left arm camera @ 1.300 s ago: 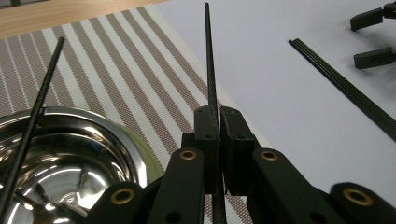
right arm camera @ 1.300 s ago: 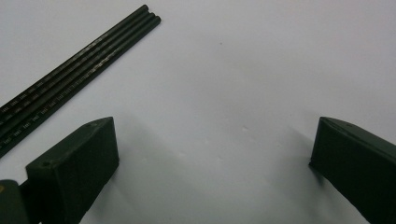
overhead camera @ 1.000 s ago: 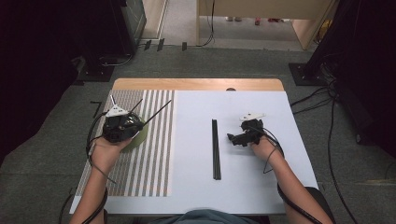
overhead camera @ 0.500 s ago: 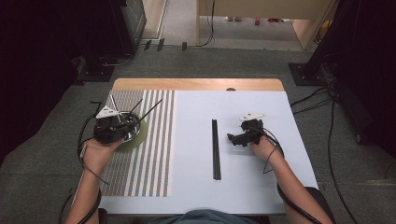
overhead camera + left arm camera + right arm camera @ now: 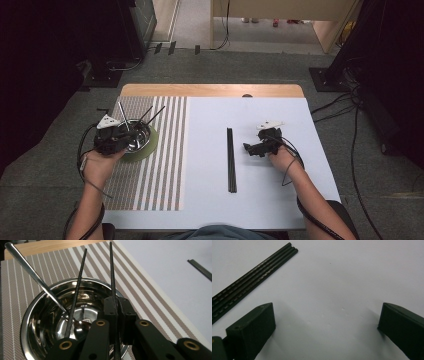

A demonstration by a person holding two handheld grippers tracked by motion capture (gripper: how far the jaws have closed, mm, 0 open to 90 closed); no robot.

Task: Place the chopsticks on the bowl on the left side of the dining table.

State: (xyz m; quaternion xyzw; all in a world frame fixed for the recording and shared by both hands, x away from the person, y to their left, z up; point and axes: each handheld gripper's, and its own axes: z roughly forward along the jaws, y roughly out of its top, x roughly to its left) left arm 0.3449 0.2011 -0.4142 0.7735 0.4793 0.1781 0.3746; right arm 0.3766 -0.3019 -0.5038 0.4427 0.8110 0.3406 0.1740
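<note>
My left gripper (image 5: pixel 127 136) (image 5: pixel 116 307) hovers over a steel bowl (image 5: pixel 144 131) (image 5: pixel 27 315) and is shut on a thin black chopstick (image 5: pixel 111 275) that slants up and away over the rim. A second black chopstick (image 5: pixel 78 282) and a metal spoon (image 5: pixel 30 271) lean inside the bowl. The bowl sits on a round green coaster (image 5: pixel 148 149) on a striped placemat (image 5: pixel 165 165). My right gripper (image 5: pixel 248 149) (image 5: pixel 325 322) rests open on the white table (image 5: pixel 280 200), just right of a bundle of black chopsticks (image 5: pixel 231 160) (image 5: pixel 249 281), with nothing between its jaws.
The placemat covers the left part of the table; a wooden strip (image 5: pixel 210 90) runs along the far edge. Cables (image 5: pixel 335 107) and dark equipment stands (image 5: pixel 115 75) lie on the grey carpet around the table.
My left gripper has shifted left over the bowl, drawing the held chopstick with it. The right gripper and the chopstick bundle have stayed put.
</note>
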